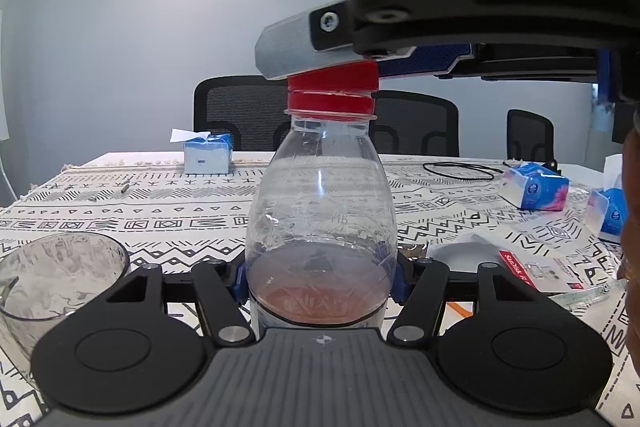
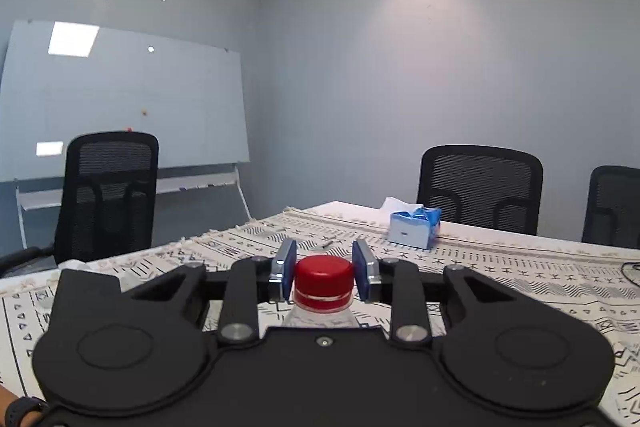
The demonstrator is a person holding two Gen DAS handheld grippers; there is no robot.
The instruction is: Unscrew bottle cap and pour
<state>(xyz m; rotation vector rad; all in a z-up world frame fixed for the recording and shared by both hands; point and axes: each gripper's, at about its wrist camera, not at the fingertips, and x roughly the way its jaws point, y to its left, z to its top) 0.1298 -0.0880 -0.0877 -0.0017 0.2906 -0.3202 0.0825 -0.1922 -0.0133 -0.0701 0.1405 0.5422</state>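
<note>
Our left gripper (image 1: 320, 281) clamps the upright bottle (image 1: 322, 227) low; our right gripper (image 2: 325, 273) flanks the red cap (image 2: 324, 273), pads slightly apart. We should squeeze squarely before twisting, glass (image 1: 52, 275) near left.

The bottle (image 1: 320, 211) is boxed in: left gripper (image 1: 320, 279) clamps its lower body, right gripper (image 1: 332, 67) straddles its red cap (image 1: 333, 83) from above. Left of the bottle a glass cup (image 1: 56, 275) stands close; right of it lie tissue packs (image 1: 536, 189) and a SanDisk package (image 1: 536, 271); behind it, bare tablecloth (image 1: 160, 211) up to a tissue box (image 1: 206, 157)
</note>
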